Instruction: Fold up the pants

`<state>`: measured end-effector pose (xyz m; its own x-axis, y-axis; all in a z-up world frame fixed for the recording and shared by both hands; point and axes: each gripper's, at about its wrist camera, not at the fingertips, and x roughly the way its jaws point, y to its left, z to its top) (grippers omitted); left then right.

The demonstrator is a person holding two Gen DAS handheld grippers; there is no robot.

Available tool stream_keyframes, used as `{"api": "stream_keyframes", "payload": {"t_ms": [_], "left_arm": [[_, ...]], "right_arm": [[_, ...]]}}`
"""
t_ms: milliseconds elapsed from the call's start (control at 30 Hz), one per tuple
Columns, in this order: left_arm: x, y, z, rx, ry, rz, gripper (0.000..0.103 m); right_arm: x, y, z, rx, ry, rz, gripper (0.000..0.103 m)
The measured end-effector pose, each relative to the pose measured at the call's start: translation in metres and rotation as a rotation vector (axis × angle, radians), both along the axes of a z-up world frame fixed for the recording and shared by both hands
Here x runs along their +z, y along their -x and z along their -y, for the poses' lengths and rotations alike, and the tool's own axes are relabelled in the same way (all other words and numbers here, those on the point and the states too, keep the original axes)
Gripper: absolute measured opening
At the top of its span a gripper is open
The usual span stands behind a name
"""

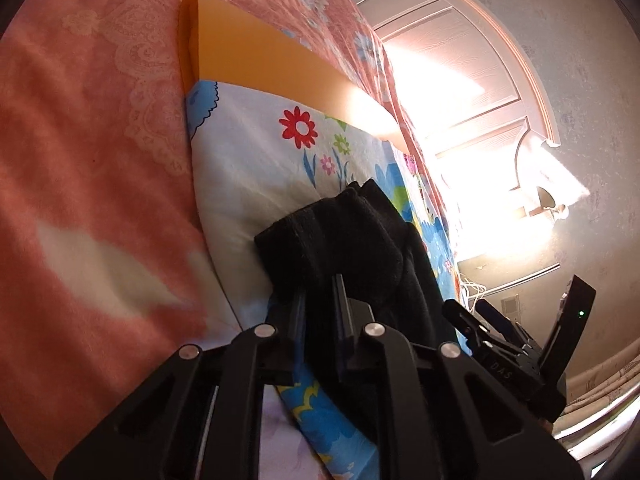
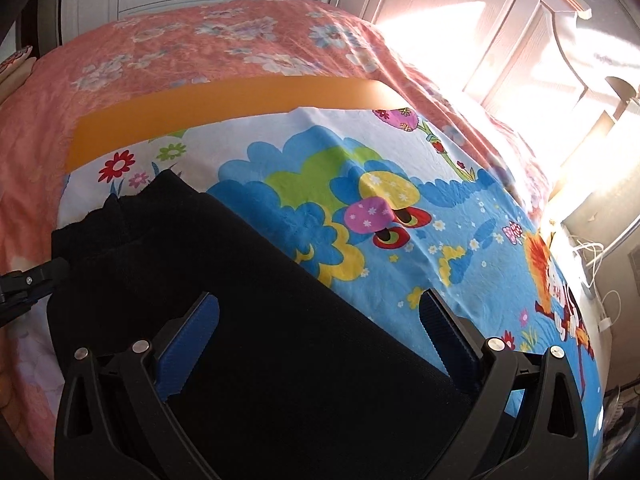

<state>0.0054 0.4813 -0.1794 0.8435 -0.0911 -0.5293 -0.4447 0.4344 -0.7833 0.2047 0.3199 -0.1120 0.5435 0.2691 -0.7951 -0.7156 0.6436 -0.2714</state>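
Note:
Black pants [image 2: 160,248] lie on a bright cartoon-print sheet [image 2: 420,248] spread over the bed. In the left wrist view my left gripper [image 1: 319,286] is shut on a bunched end of the pants [image 1: 332,236], and black fabric fills the narrow gap between its fingers. Its fingertips [image 2: 56,268] show at the left edge of the right wrist view, at the pants' left side. My right gripper [image 2: 318,296] hangs open over the flat middle of the pants. Its blue pads [image 2: 206,320] stand wide apart with nothing gripped.
An orange strip [image 2: 220,100] lies along the far edge of the sheet on a pink floral bedspread [image 2: 200,40]. A pale headboard [image 1: 460,60] in strong sunlight stands to the right. White cables [image 2: 592,256] hang past the bed's right edge.

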Motion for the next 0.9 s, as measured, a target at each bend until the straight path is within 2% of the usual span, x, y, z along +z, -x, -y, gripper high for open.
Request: {"api": "stream_keyframes", "payload": {"t_ms": [33,67,133,200,267,367,467,567,600,667,700,733,767,900], "left_arm": [[0.003,0.005,0.0,0.01,-0.002,0.025,0.031],[0.003,0.009,-0.001,0.013,0.011,0.051,0.035],[-0.003,0.014,-0.006,0.018,0.076,0.086,0.036],[-0.011,0.02,-0.012,0.028,0.133,0.127,0.036],[-0.019,0.022,-0.016,0.028,0.18,0.161,0.036],[-0.025,0.018,-0.017,0.024,0.194,0.116,0.035],[-0.02,0.015,-0.013,0.016,0.158,0.089,0.037],[-0.018,0.008,-0.012,0.004,0.159,0.094,0.044],[-0.018,0.004,-0.014,-0.002,0.161,0.094,0.044],[-0.017,-0.005,-0.017,-0.007,0.145,0.086,0.037],[-0.018,-0.009,-0.019,-0.007,0.136,0.072,0.022],[-0.017,-0.011,-0.02,-0.006,0.135,0.073,0.016],[-0.012,-0.01,-0.019,-0.007,0.12,0.09,0.014],[0.028,-0.003,0.002,-0.038,-0.058,0.143,0.012]], "right_arm": [[-0.006,0.0,-0.006,-0.004,0.028,0.013,0.095],[-0.015,-0.002,-0.009,-0.018,0.064,0.022,0.095],[-0.033,-0.011,-0.008,-0.053,0.114,0.005,0.095],[-0.036,-0.019,-0.001,-0.079,0.061,-0.04,0.096],[-0.037,-0.023,0.001,-0.085,0.052,-0.063,0.096],[-0.038,-0.019,-0.001,-0.076,0.061,-0.04,0.096],[-0.039,-0.016,-0.001,-0.072,0.059,-0.019,0.096],[-0.039,-0.013,-0.002,-0.068,0.067,0.006,0.096],[-0.039,-0.012,-0.003,-0.067,0.069,0.013,0.096],[-0.038,-0.011,-0.002,-0.067,0.069,0.017,0.096],[-0.038,-0.012,-0.002,-0.067,0.067,0.016,0.096],[-0.038,-0.012,-0.002,-0.068,0.064,0.013,0.096],[-0.038,-0.013,-0.001,-0.069,0.058,0.008,0.096],[-0.039,-0.018,0.003,-0.076,0.031,-0.039,0.097]]}}
